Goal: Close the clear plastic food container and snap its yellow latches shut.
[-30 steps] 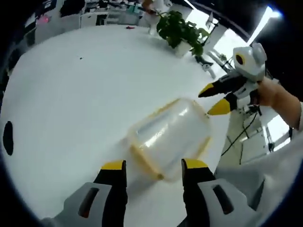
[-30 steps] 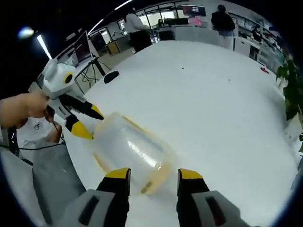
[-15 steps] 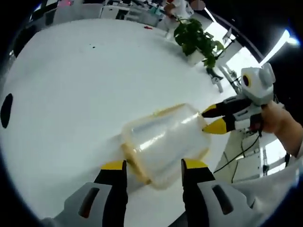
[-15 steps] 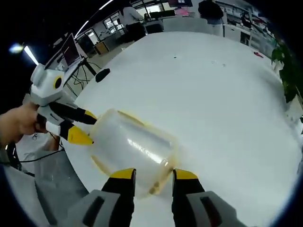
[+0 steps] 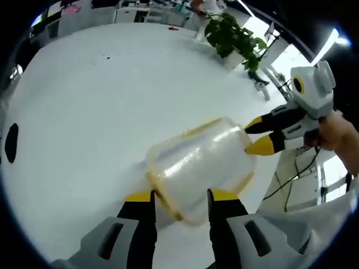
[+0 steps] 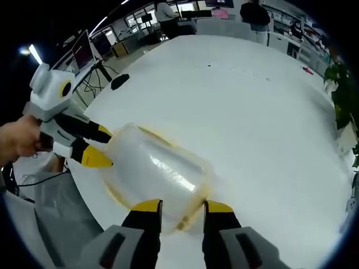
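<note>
White tabletop spreads across both views, with office desks and standing people at the far edge and a potted plant in the upper right of the left gripper view. Your task's thing, the clear plastic container with its yellow-trimmed lid, lies on the table near its edge, just below the centre of the left gripper view; in the right gripper view the same container sits at lower centre. Your left gripper rises from the bottom of its own view, its two yellow-tipped jaws set narrowly apart, with the near end of the container's yellow rim between them; whether the tips press on the rim cannot be told. In the right gripper view this left gripper enters from the left, held by your hand, its yellow tips touching or just beside the container's left end. Your right gripper likewise rises from the bottom of its own view, jaws narrowly apart, with a yellow latch at the container's near edge between the tips. In the left gripper view the right gripper comes in from the right, jaws slightly parted at the container's far end. A dark oval mark lies on the table at the left of that view.
</note>
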